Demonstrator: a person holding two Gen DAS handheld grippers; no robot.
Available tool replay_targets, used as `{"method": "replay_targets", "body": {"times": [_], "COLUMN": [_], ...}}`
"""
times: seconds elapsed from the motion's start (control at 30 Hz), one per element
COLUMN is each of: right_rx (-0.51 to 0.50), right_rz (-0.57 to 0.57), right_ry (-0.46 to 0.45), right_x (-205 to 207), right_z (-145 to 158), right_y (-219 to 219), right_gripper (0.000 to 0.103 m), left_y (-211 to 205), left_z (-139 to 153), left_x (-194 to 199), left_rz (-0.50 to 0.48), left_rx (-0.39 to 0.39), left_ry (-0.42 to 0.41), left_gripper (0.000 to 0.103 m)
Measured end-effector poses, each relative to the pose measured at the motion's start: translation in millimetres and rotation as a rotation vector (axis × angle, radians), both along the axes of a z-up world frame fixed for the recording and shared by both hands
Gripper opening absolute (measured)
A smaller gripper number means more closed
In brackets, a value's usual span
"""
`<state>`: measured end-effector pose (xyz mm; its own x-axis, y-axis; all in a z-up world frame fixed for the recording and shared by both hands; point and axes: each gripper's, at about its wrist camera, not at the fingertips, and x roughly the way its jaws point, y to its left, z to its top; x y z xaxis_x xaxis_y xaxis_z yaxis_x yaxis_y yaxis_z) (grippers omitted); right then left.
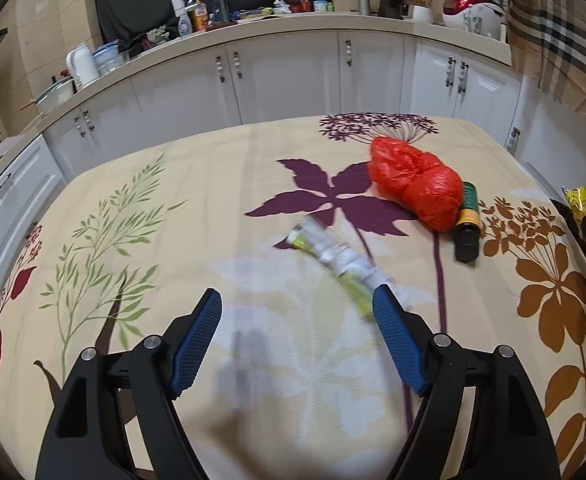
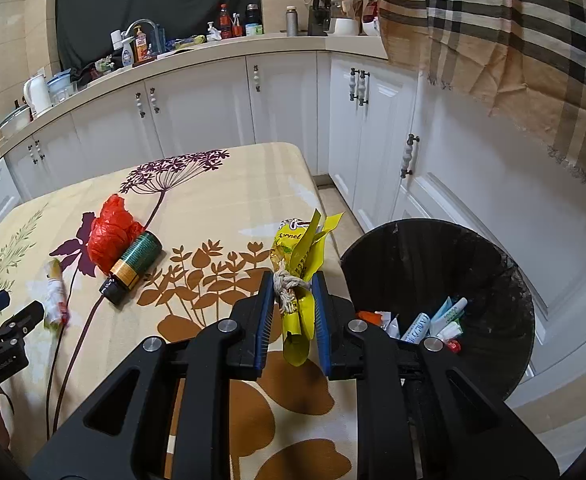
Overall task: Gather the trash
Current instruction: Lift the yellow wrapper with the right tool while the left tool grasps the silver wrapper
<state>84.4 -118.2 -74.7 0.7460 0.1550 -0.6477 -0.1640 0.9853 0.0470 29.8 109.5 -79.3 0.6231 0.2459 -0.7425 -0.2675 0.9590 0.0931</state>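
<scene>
A kitchen of white cabinets frames a table under a floral tablecloth (image 2: 213, 184), where a trash clear-up is under way. The right gripper (image 2: 293, 280), clenched on a yellow snack wrapper (image 2: 301, 252) tangled with a knot of white string (image 2: 287, 286), hangs near the table's corner beside a black waste bin (image 2: 493, 272), likely poised to carry the wrapper across to where tubes and scraps already lie. The left gripper (image 1: 297, 300), jaws spread and holding nothing, hangs over a crumpled white-and-yellow wrapper (image 1: 329, 256) lying on the cloth just off its right fingertip, apparently lining up a grasp. Farther back, a red plastic bag (image 1: 413, 188) lies touching a dark bottle with a green label (image 1: 469, 220) on its side, both awaiting collection.
</scene>
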Motion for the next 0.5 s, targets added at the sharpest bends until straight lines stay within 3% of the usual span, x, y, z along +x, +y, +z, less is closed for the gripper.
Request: {"method": "replay_targets", "body": {"times": [0.1, 0.27, 0.4, 0.47, 0.5], "right_rx": [-0.002, -0.005, -0.006, -0.006, -0.005], "right_rz": [0.002, -0.001, 0.001, 0.003, 0.004], "right_ry": [-0.002, -0.005, -0.005, -0.007, -0.008], "right_x": [-0.4, -0.1, -0.7, -1.0, -1.2], "right_z": [1.3, 2.9, 3.3, 3.8, 4.1], "right_y": [1.3, 1.1, 1.1, 1.1, 0.8], "right_gripper": [0.019, 0.019, 0.019, 0.019, 0.019], "left_y": [3.5, -4.5, -6.5, -6.1, -6.0], "left_z": [3.3, 4.4, -9.5, -10.8, -11.1], "left_x": [2.7, 14.8, 31.3, 29.3, 28.2], "left_rz": [-0.002, -0.011, -0.009, -0.017, -0.026], "left_rx": [-0.048, -0.052, -0.054, -0.067, -0.070], "left_ry": [-0.008, -0.036, 0.010, 0.003, 0.005], "left_gripper": [0.075, 0.077, 0.077, 0.059, 0.056]}}
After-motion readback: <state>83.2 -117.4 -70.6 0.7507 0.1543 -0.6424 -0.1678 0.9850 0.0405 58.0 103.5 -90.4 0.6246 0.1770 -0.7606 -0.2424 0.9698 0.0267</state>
